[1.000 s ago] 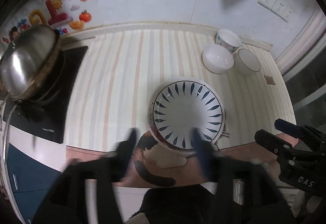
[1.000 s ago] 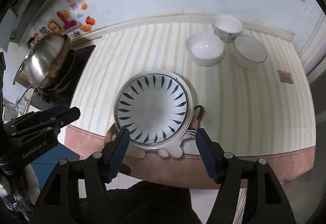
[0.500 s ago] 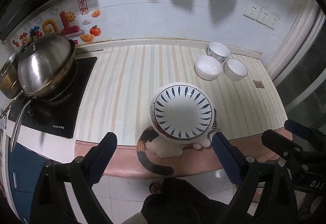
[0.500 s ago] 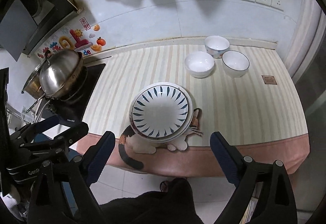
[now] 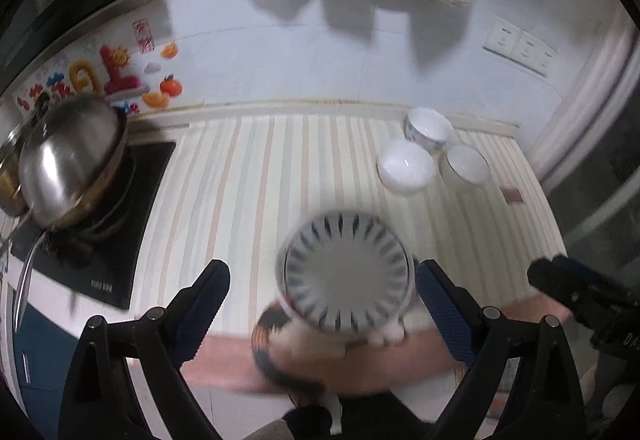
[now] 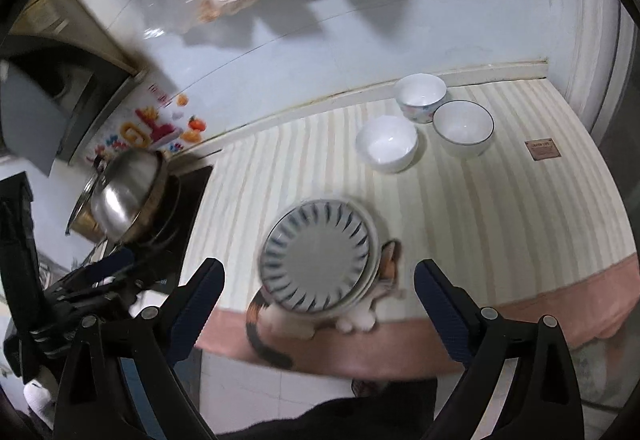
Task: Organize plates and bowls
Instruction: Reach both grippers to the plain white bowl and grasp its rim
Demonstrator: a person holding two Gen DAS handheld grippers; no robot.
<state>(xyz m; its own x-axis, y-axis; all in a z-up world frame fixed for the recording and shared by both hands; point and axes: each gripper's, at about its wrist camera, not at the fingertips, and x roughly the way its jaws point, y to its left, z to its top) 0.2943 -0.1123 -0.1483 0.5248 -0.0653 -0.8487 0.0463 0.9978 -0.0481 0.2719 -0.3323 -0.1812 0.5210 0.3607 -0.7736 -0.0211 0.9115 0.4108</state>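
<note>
On striped bench (image 5: 248, 180) we find plate stack (image 5: 346, 272) untouched beyond wide-open, empty left tongs (image 5: 322, 304) and right tongs (image 6: 318, 300).

Left gripper (image 5: 322, 304) hangs over the near edge of the striped table (image 5: 248, 176), jaws spread wide and empty, the blue-patterned plate stack (image 5: 346, 274) blurred between them on a cat-shaped mat (image 5: 276, 344). Three white bowls (image 5: 406, 166) cluster at the far right corner. A steel pot lid (image 5: 68, 164) sits tilted on the cooktop (image 5: 100, 240), far left.
</note>
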